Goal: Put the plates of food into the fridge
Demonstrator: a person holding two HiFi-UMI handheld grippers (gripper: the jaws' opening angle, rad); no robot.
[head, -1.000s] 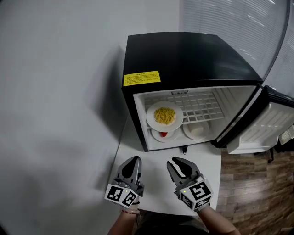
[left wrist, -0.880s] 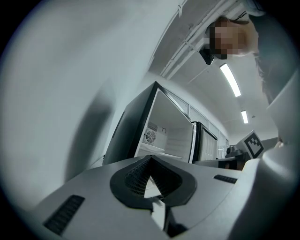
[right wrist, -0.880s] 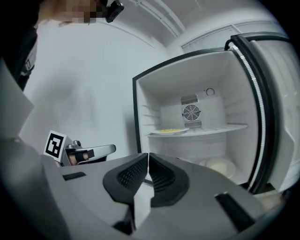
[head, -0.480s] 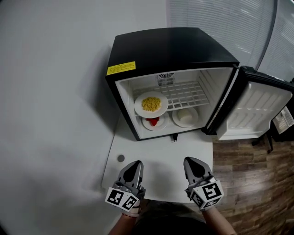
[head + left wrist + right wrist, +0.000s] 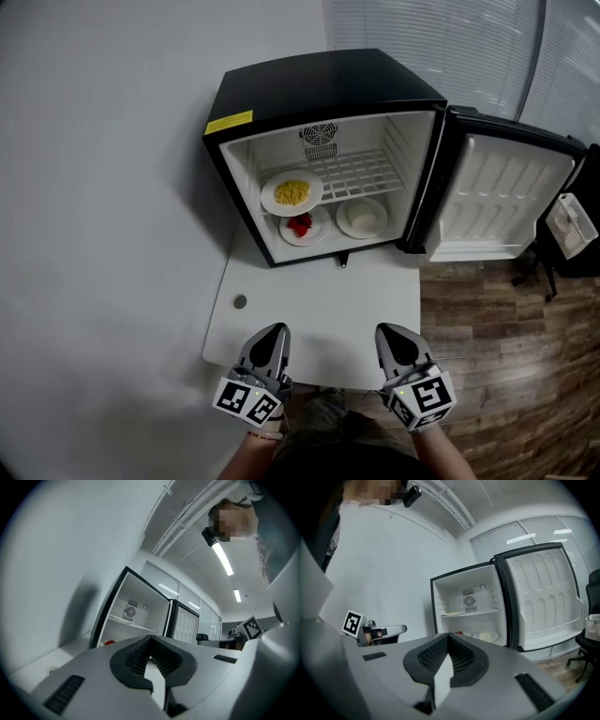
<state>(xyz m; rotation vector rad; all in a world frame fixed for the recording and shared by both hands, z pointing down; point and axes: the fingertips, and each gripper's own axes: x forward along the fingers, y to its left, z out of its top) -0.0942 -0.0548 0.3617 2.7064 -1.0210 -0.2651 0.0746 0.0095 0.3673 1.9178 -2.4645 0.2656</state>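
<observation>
Fingers together and empty on left gripper and right gripper, at the near edge of the bench. Inside the open fridge: yellow-food plate on the shelf (red-food plate, pale-food plate below).

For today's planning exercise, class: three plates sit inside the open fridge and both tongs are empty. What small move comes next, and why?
Probably bring the right tongs to the open door and push it shut: three plates sit inside the fridge, none is on the table, and the left tongs are shut and empty.
</observation>
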